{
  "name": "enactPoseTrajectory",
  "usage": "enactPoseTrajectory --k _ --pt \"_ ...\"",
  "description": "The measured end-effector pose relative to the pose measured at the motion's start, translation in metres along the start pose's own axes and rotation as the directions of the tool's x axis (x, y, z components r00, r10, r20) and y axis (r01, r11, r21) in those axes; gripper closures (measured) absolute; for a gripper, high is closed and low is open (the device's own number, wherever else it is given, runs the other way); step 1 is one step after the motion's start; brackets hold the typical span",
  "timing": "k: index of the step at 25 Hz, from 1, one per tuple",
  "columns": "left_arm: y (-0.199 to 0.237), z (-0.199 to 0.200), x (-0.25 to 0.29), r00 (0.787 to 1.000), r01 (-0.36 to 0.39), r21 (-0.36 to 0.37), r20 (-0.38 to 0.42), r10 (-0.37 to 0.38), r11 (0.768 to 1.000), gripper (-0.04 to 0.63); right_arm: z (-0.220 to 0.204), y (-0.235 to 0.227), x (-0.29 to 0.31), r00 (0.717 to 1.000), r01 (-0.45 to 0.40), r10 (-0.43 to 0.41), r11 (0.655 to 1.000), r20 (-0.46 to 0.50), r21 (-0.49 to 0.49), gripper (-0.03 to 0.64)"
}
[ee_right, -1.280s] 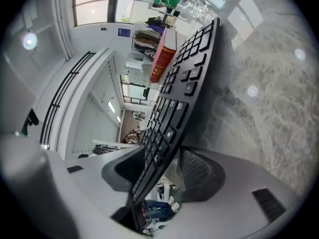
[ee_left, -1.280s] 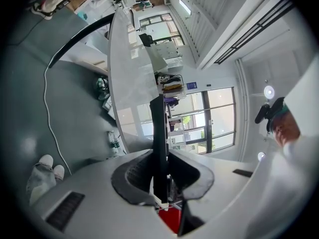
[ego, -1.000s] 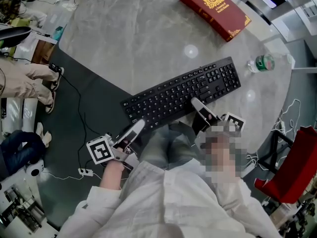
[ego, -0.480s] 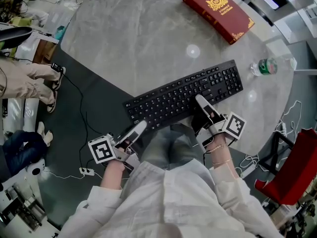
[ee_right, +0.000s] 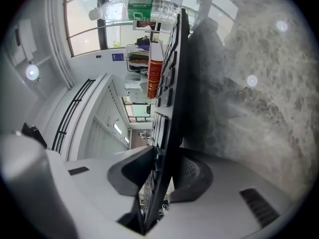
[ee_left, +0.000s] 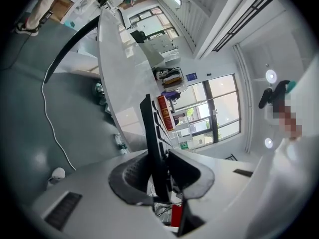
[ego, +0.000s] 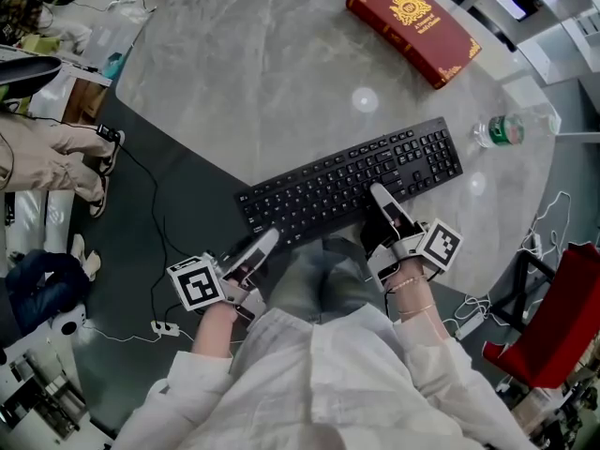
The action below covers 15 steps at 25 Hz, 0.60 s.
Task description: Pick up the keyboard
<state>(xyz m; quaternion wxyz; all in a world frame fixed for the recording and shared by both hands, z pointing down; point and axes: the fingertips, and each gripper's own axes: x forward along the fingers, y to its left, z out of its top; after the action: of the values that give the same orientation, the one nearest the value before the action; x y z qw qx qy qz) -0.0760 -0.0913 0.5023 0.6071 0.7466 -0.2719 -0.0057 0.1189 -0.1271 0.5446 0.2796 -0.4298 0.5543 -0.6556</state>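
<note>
A grey marble table (ego: 262, 64) fills the head view, with the keyboard (ego: 352, 181) lying slantwise at mid-frame and a red book (ego: 412, 22) and a bottle (ego: 497, 129) further right. The person's body hides the keyboard's near edge between the tools.

In the left gripper view, the left gripper (ego: 264, 242) is clenched on that thin edge.

In the right gripper view, the right gripper (ego: 380, 200) is closing onto the same edge, its pads seemingly meeting it. With so shallow a bite, the board could pivot or slip.
</note>
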Motion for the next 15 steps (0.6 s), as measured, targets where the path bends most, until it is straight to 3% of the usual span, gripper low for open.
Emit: enactPoseTrajectory --k 7,15 --pt "-0.002 0.002 0.001 1.0 0.011 0.051 -0.015 -0.01 0.999 0.495 -0.001 0.005 0.0 1.0 0.012 -0.014 0.995 -0.024 -0.101 0.502" --pt "-0.009 0.007 0.0 0.998 0.049 0.12 -0.038 -0.045 0.992 0.488 0.0 0.019 -0.004 1.0 -0.024 0.024 0.989 -0.005 -0.144 0.503"
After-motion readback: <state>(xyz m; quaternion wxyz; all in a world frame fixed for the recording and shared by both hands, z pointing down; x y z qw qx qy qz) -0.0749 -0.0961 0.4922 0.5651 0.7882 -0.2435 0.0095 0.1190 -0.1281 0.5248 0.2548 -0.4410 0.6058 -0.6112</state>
